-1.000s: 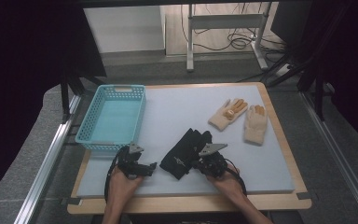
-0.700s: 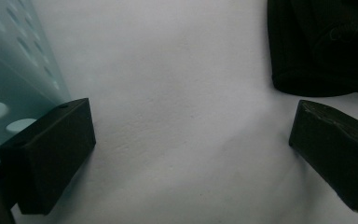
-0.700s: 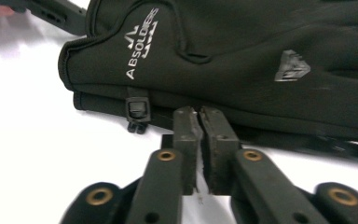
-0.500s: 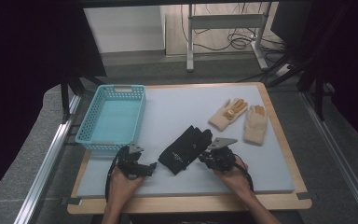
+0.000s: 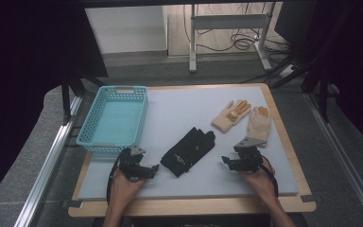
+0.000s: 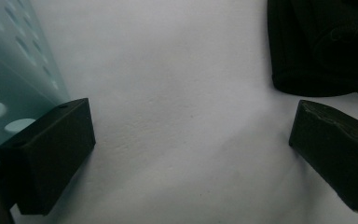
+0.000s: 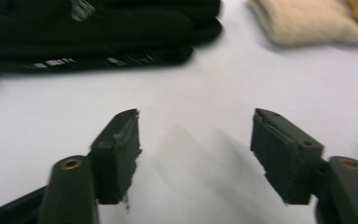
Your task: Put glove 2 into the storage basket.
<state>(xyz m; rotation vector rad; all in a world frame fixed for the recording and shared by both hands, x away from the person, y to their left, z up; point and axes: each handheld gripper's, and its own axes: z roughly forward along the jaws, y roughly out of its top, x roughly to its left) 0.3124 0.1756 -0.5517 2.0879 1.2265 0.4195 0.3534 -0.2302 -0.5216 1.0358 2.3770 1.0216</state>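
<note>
- The black glove [image 5: 188, 151] lies flat just below the middle of the high view, on the pale grey tabletop [image 5: 189, 109], its fingers pointing toward the upper right and its cuff toward the lower left.
- In the right gripper view the same black glove [image 7: 98, 32] stretches across the upper left of the frame, with white lettering on it, well clear of the jaws.
- The right gripper [image 5: 227, 161] sits at the lower right of the high view, to the right of the glove and apart from it; its jaws have just been opening and stand wide with nothing between them, only bare tabletop [image 7: 191, 154].
- The left gripper [image 5: 154, 168] rests at the lower left of the high view, just beside the glove's cuff; its jaws are spread wide and hold nothing, and the cuff of the black glove [image 6: 317, 46] shows at the upper right of the left gripper view.
- A turquoise plastic basket [image 5: 90, 127] stands at the left of the high view, near the left gripper; its perforated wall [image 6: 14, 84] fills the left edge of the left gripper view.
- Two cream gloves with orange palms [image 5: 231, 116] [image 5: 259, 124] lie side by side at the right of the high view, above the right gripper.
</note>
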